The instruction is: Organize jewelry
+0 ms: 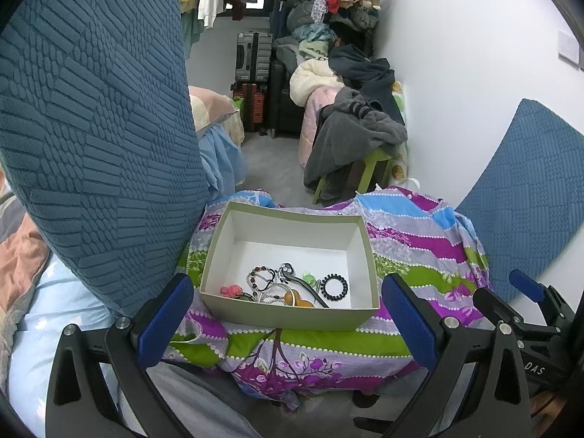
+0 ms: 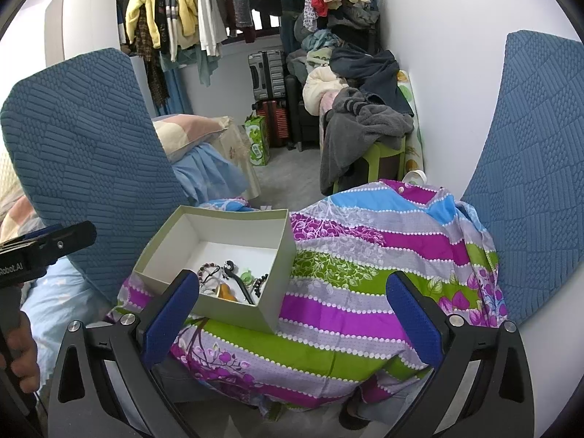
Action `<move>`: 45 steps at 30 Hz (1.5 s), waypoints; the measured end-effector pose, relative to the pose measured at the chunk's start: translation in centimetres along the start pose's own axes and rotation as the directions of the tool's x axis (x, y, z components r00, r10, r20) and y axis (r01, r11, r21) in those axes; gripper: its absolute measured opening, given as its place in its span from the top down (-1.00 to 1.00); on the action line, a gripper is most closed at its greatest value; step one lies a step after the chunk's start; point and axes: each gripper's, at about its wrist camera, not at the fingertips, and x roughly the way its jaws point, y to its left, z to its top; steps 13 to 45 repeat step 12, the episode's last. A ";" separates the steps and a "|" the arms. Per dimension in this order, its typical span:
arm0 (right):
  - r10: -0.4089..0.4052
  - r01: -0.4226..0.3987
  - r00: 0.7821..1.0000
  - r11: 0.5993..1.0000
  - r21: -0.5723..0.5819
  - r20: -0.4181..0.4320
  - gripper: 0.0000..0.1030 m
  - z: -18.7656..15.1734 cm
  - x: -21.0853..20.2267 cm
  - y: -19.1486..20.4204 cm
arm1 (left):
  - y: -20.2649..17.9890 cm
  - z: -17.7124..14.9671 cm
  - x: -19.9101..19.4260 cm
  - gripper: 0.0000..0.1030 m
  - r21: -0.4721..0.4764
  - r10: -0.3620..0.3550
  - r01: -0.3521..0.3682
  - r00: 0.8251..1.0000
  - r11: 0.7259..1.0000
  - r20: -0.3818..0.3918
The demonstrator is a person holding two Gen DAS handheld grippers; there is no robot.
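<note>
A pale green cardboard box (image 1: 292,315) (image 2: 233,314) with a white inside sits on a bright striped floral cloth (image 1: 412,241) (image 2: 365,262). In it lie several pieces: a beaded bracelet (image 1: 261,279), a black coil hair tie (image 1: 334,287), an orange piece (image 1: 297,299), a pink flower piece (image 1: 230,290) and a black hair clip (image 1: 310,286). My left gripper (image 1: 288,325) stands open just in front of the box, with nothing between its fingers. My right gripper (image 2: 292,323) is open too, to the right of the box and over the cloth, also empty.
Blue quilted cushions stand at the left (image 1: 91,127) (image 2: 84,164) and right (image 1: 525,197) (image 2: 533,189). The right gripper's body (image 1: 529,314) shows beside the left one; a hand (image 2: 18,350) holds the left tool. Behind are a green stool (image 2: 387,153) under clothes, suitcases (image 2: 268,73) and hanging garments.
</note>
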 end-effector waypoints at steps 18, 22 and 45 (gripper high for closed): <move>-0.009 0.009 1.000 1.000 -0.006 -0.004 -1.00 -0.3 -0.1 -0.1 | -0.2 -0.2 0.1 -1.00 0.002 0.000 0.000 1.000 1.000 -0.006; -0.009 0.009 1.000 1.000 -0.006 -0.004 -1.00 -0.3 -0.1 -0.1 | -0.2 -0.2 0.1 -1.00 0.002 0.000 0.000 1.000 1.000 -0.006; -0.009 0.009 1.000 1.000 -0.006 -0.004 -1.00 -0.3 -0.1 -0.1 | -0.2 -0.2 0.1 -1.00 0.002 0.000 0.000 1.000 1.000 -0.006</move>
